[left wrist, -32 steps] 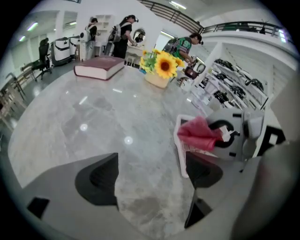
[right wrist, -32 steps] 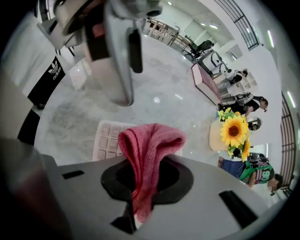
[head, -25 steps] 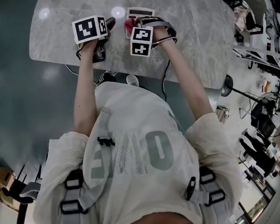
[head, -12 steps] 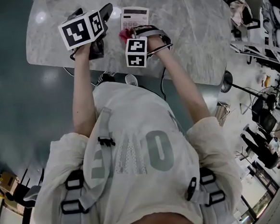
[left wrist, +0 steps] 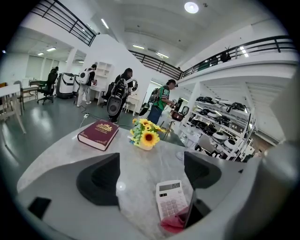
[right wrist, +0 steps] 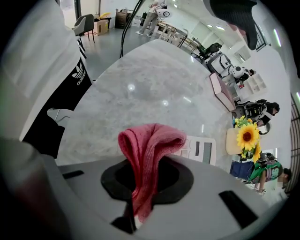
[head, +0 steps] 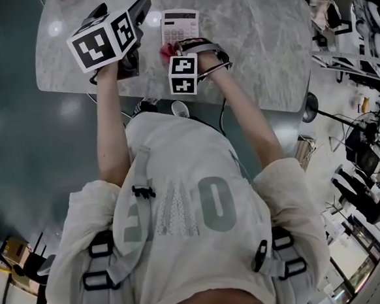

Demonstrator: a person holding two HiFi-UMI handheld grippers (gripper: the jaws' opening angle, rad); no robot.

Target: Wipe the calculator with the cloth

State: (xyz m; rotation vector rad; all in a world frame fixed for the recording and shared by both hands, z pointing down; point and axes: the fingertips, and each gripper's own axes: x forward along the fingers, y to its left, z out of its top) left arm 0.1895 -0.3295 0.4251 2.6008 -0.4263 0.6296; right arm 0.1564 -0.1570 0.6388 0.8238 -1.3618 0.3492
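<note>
A white calculator (head: 180, 25) lies flat on the grey marble table (head: 259, 37). At its near left corner sits a bunched red cloth (head: 167, 50), with my right gripper (head: 173, 51) shut on it. In the right gripper view the cloth (right wrist: 149, 150) stands up between the jaws, and the calculator (right wrist: 200, 149) lies just beyond it. My left gripper (head: 138, 11) hangs raised to the left of the calculator. Its jaws are open with nothing between them. In the left gripper view (left wrist: 150, 176) the calculator (left wrist: 171, 199) and the cloth (left wrist: 173, 224) show at the lower right.
A dark red book (left wrist: 98, 133) and a small vase of sunflowers (left wrist: 145, 136) stand at the far side of the table. The table's near edge (head: 172, 97) runs just below the grippers. Several people (left wrist: 89, 84) and shelves are far behind.
My left gripper has lifted up and away to the left. The right gripper has drawn the cloth back toward the calculator's near corner.
</note>
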